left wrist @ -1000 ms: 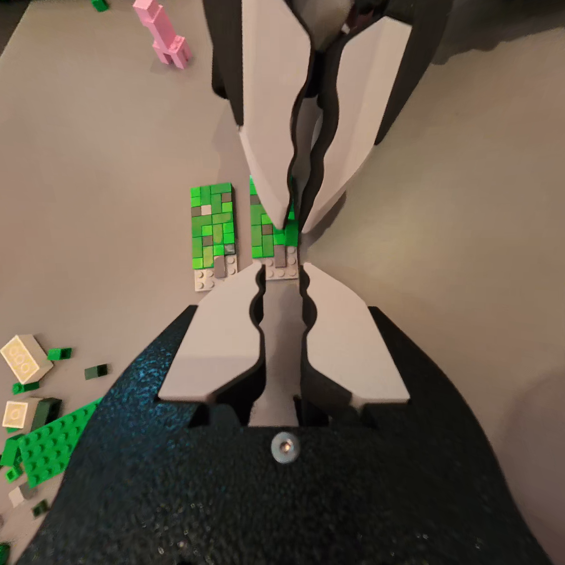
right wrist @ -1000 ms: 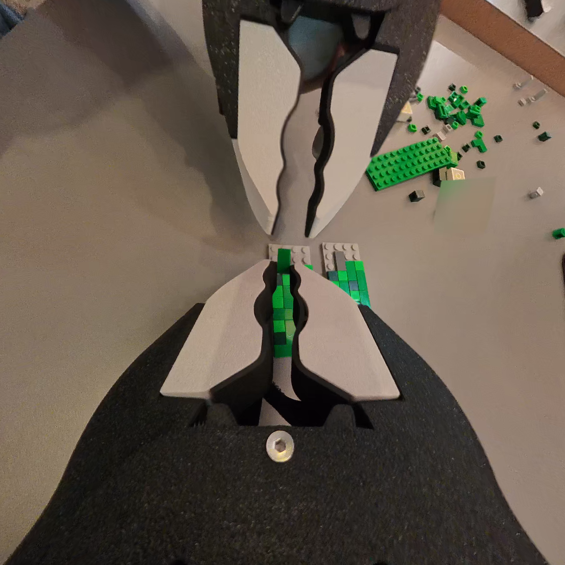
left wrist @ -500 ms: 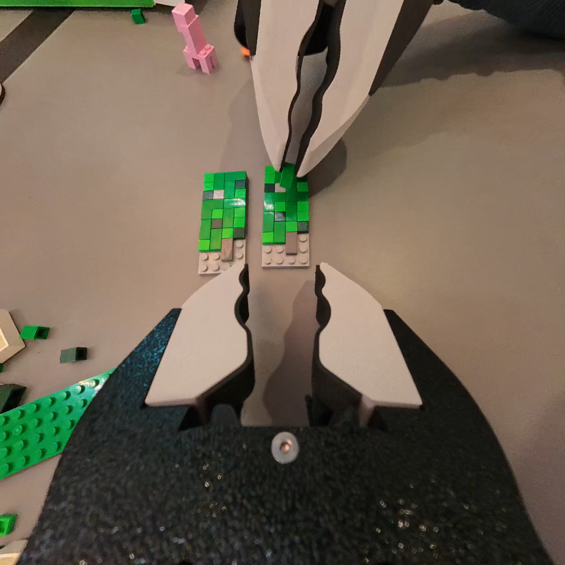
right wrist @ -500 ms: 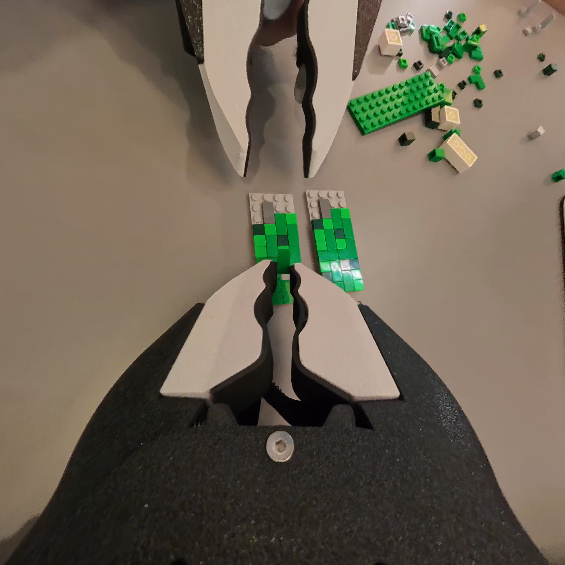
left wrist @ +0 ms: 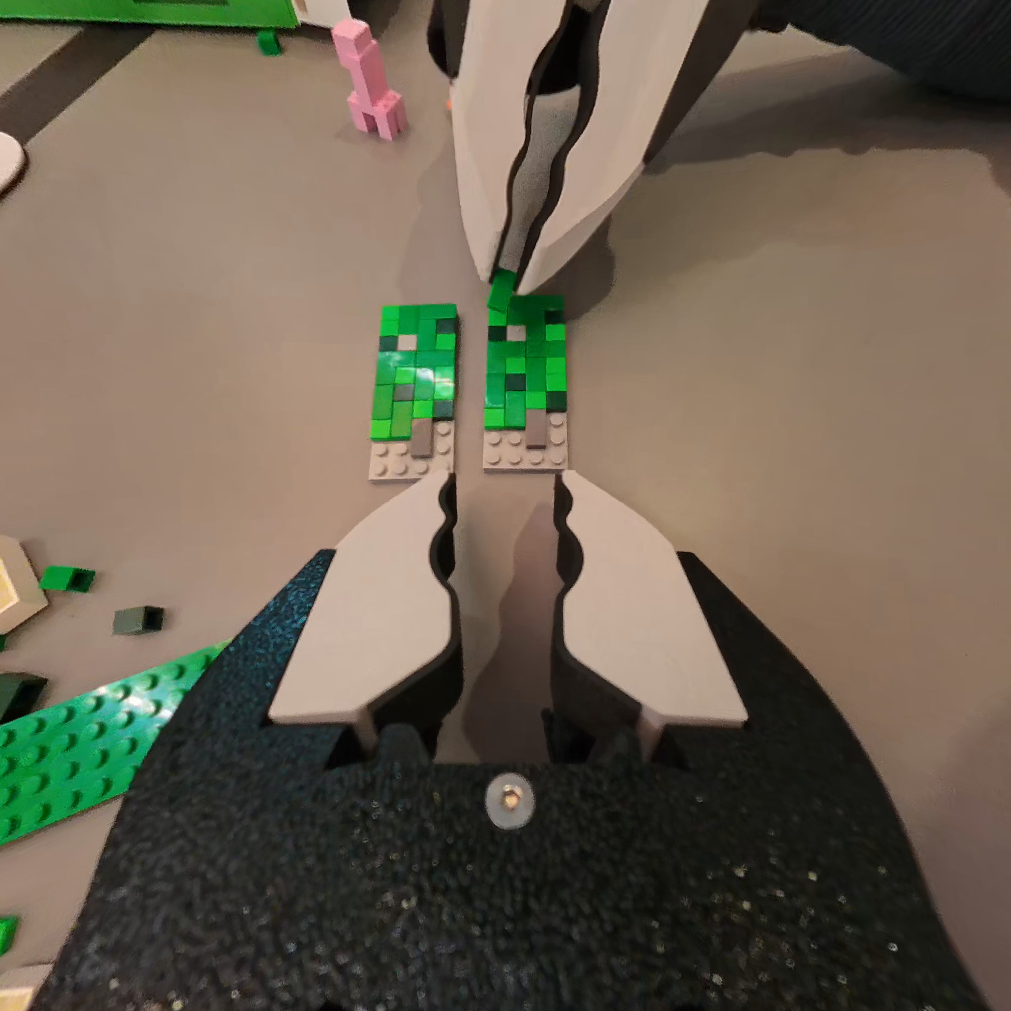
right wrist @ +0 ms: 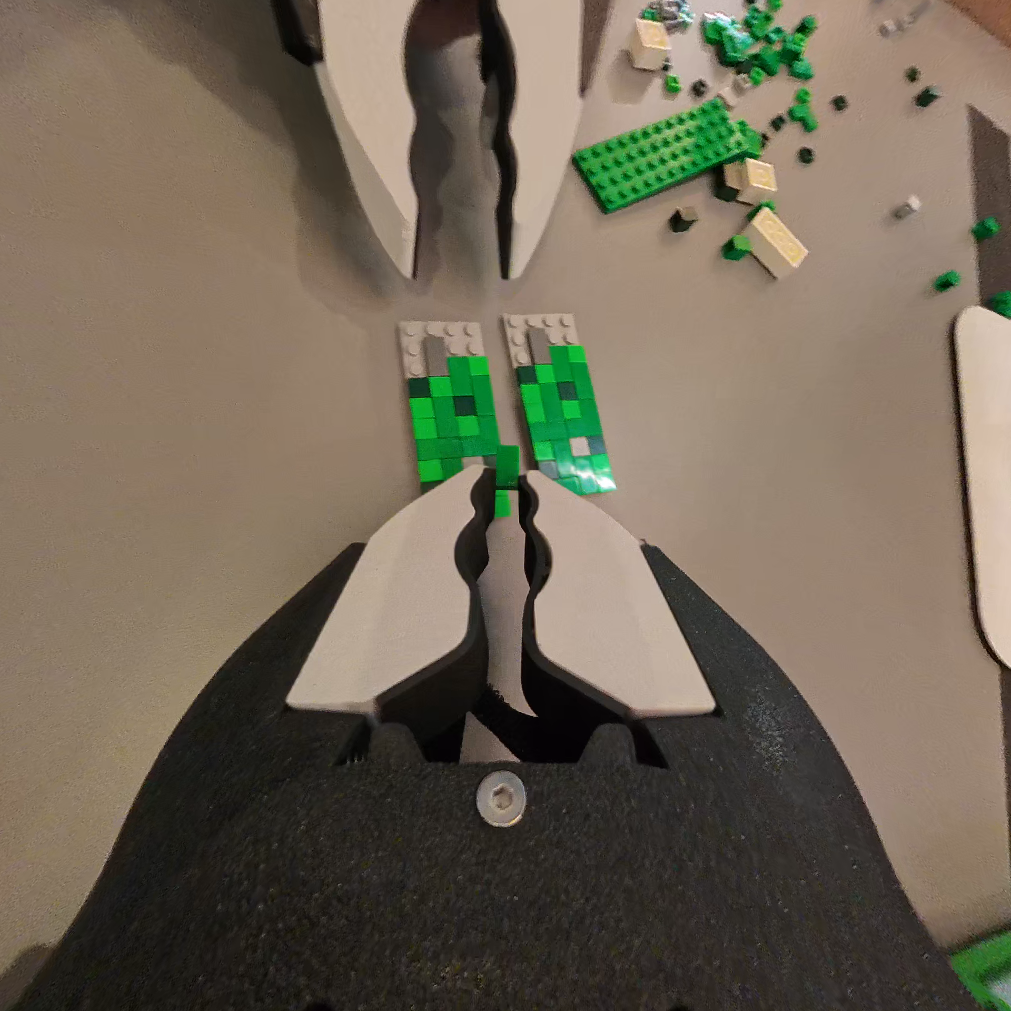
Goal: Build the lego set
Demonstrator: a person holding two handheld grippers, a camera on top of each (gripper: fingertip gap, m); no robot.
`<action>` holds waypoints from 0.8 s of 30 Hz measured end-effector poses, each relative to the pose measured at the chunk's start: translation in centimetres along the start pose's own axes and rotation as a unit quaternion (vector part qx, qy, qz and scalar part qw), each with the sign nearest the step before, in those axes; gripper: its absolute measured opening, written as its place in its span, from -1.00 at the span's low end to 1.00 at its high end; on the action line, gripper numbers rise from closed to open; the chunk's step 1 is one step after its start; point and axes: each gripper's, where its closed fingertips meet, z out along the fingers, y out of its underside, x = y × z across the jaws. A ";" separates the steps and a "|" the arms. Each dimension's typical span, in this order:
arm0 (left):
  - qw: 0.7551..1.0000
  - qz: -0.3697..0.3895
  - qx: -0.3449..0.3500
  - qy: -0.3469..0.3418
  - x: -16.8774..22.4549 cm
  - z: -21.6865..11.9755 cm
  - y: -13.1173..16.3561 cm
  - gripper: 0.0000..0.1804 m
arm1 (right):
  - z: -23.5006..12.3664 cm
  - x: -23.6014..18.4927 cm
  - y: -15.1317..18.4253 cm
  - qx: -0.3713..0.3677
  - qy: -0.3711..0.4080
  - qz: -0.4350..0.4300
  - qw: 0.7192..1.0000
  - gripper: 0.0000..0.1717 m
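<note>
1. The right gripper (right wrist: pixel 506 481) has its jaws narrowed on a small green tile (right wrist: pixel 507 465), pinched between the two fingertips. The left wrist view confirms it: the tile (left wrist: pixel 502 290) hangs tilted from the tips, at the far end of one tiled plate.
2. The left gripper (left wrist: pixel 506 481) stands with jaws moderately apart and nothing between them; bare table shows in the gap. Its tips sit just short of the grey studded ends of the two plates.
3. Two narrow grey plates lie side by side on the grey table (left wrist: pixel 164 273), not touching. Each is covered mostly in green tiles, with a grey studded strip left bare at the end toward the left gripper. The plate under the held tile (left wrist: pixel 526 383) and its neighbour (left wrist: pixel 416 383) are alike in pattern.
4. The two grippers face one another across the plates, one at each end.
5. Surroundings: a pink block figure (left wrist: pixel 372 93) stands beyond the plates. A large green studded baseplate (right wrist: pixel 662 153) lies off to one side among scattered small green and dark pieces and cream bricks (right wrist: pixel 777 240). A pale rounded board edge (right wrist: pixel 985 481) shows at the right wrist view's margin.
</note>
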 end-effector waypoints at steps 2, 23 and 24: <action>1.000 0.000 0.014 -0.012 -0.5 -0.4 -0.3 -0.65 | -0.1 1.0 0.6 -0.014 0.028 0.025 0.999 -0.91; 0.960 0.008 0.184 -0.212 -6.7 -6.0 -2.4 -0.70 | -0.1 3.0 4.3 -0.103 0.103 0.126 0.981 -0.91; 0.960 0.010 0.183 -0.212 -6.6 -6.0 -2.3 -0.70 | -0.2 3.0 4.2 -0.102 0.104 0.128 0.981 -0.91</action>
